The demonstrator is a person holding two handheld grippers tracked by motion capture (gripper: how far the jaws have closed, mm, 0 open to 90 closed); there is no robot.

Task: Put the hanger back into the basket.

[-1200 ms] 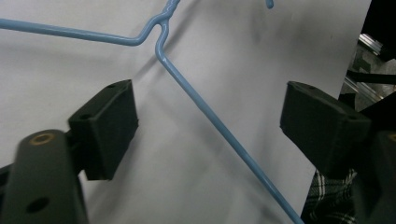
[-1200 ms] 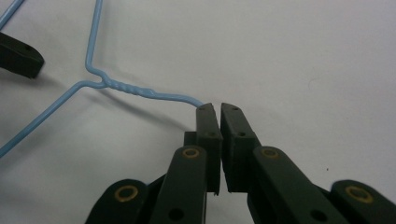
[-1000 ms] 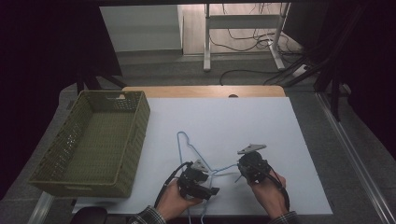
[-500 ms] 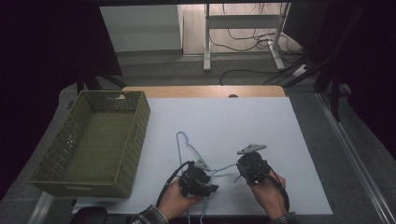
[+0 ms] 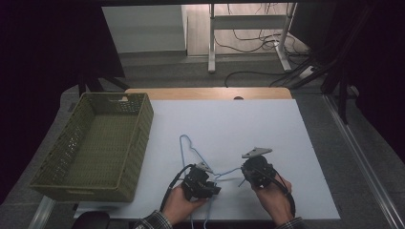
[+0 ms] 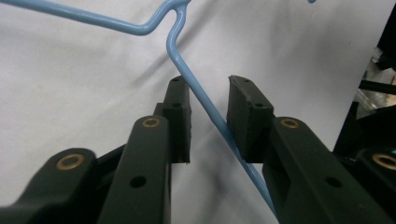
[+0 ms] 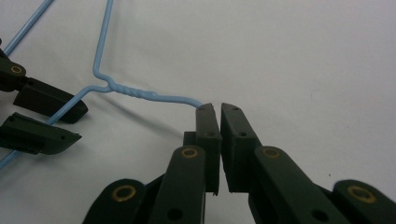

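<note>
We work at one white-covered tabletop (image 5: 267, 124), with one green woven basket (image 5: 95, 143) standing at its left side, well apart from our hands. One pale blue wire hanger (image 5: 188, 148) lies on the cloth near the front edge, between the basket and our right hand, its thin wire running from the left tool across to the right one.

We hold two tools, one in each hand. The left tool (image 5: 210, 183) has just been closing: in the left gripper view its jaws stand partly open on either side of a straight run of the hanger (image 6: 187, 70), and the wire slants across the gap between them. It seems to lie against the inner face of the right-hand pad (image 6: 247, 116), while a clear space separates it from the other pad, so nothing is clamped yet.

The right tool (image 7: 215, 109) is closed, its two jaws drawn almost together with only a narrow slit left. The hanger's wire (image 7: 135, 93), just past its twisted neck, ends at the tip of the tool, pinched there.
</note>
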